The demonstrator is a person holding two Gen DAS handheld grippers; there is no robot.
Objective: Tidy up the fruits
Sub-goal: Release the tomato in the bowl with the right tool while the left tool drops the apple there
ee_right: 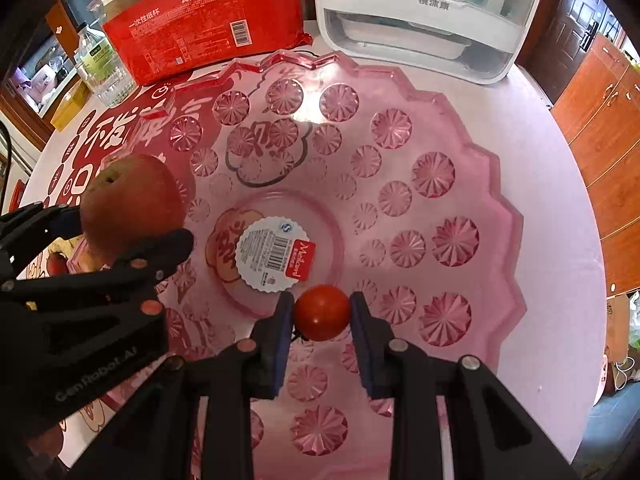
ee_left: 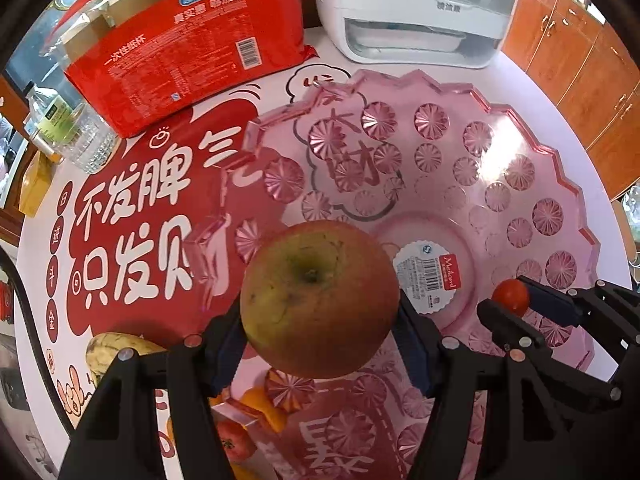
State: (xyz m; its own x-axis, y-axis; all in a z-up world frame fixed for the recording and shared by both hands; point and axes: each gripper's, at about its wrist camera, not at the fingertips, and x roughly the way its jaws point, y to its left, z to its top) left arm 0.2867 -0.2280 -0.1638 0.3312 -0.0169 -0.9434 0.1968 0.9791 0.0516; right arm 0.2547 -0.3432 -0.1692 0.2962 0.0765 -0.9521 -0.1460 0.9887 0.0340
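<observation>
Left gripper (ee_left: 320, 312) fingers are clamping a red-green apple (ee_left: 318, 300) between their pads; right gripper (ee_right: 322, 314) fingers, set narrow, are pinching a small red tomato (ee_right: 322, 312). Both fruits are hanging over the pink glass bowl (ee_right: 460, 128) beyond the fingertips.

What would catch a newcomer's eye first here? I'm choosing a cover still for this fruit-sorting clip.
The big pink glass bowl fills the middle, empty but for a label sticker at its centre. Over its left side the left gripper holds a large apple; nearer the middle the right gripper pinches a small red tomato. Behind stands a red package.
</observation>
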